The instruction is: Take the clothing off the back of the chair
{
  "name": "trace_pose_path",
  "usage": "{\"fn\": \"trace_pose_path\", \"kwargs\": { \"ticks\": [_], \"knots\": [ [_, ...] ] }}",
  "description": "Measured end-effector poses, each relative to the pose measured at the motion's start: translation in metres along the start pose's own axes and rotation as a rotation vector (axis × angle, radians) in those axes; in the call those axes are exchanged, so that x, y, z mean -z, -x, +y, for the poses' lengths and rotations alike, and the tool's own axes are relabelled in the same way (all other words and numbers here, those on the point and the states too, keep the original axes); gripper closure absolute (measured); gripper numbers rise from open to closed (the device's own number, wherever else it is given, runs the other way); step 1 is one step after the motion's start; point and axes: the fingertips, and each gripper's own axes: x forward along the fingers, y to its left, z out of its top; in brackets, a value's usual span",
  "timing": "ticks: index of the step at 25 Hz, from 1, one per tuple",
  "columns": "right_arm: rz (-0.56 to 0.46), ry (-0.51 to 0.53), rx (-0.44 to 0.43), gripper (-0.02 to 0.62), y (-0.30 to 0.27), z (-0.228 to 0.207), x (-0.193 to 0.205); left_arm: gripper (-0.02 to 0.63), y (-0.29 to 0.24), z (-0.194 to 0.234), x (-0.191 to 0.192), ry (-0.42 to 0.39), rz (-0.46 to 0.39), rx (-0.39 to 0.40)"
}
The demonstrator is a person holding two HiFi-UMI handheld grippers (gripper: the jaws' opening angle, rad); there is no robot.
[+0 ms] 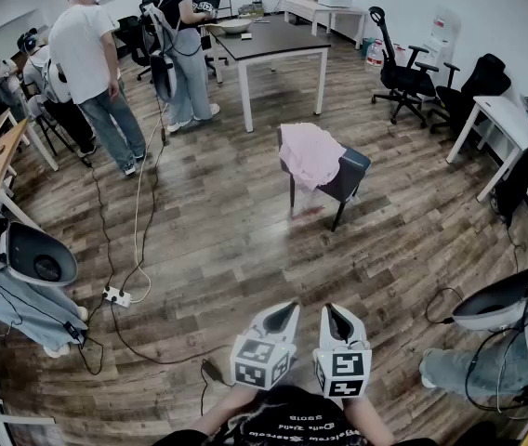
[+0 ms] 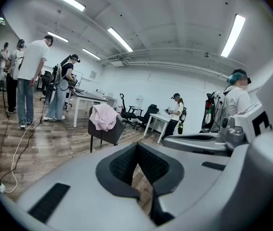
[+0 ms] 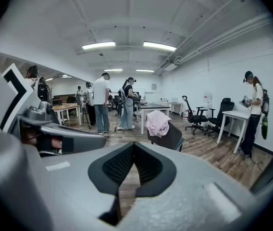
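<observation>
Saw little of chair [image 1: 351,167] back under clothing [image 1: 309,153], lost arms [image 1: 219,409] at bottom edge, couldn't make out items on far desk [image 1: 323,13]

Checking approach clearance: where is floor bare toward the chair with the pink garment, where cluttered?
Bare wood floor straight ahead up to the chair. Left crowded: cable, power strip, standing people. Right: office chairs and a white desk.

A: Surface finishes?
B: floor [image 1: 227,249]: wood planks, slight sheen. pink garment [image 1: 309,153]: soft matt cloth, crumpled. chair [image 1: 350,170]: dark matt upholstery; thin dark legs, look like metal.
A: Tooling?
B: left gripper [image 2: 137,150], right gripper [image 3: 134,148]: smooth matt grey plastic shells. Jaws lined with black pads [image 3: 116,166], fine rough grid texture. marker cubes [image 1: 262,360]: matt white, black print.
</observation>
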Motion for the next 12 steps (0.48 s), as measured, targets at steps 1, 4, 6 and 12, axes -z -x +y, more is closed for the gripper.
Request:
{"fn": "trace_pose_path", "kwargs": {
  "ticks": [1,4,6,12],
  "knots": [
    [0.0,-0.022,-0.003,0.591,-0.001,-0.001,0.0,0.597,-0.001,0.002,0.002,0.001,0.006,-0.001],
    [0.003,-0.053,-0.007,0.591,-0.005,-0.002,-0.001,0.597,-0.002,0.007,0.005,0.017,0.016,-0.009],
    [0.008,-0.033,-0.003,0.591,-0.008,-0.001,-0.001,0.597,-0.004,0.01,0.004,0.028,0.016,-0.015],
    [0.023,-0.021,-0.011,0.591,-0.022,0.002,-0.001,0.597,-0.013,0.022,-0.006,0.041,0.008,-0.004]
  ]
}}
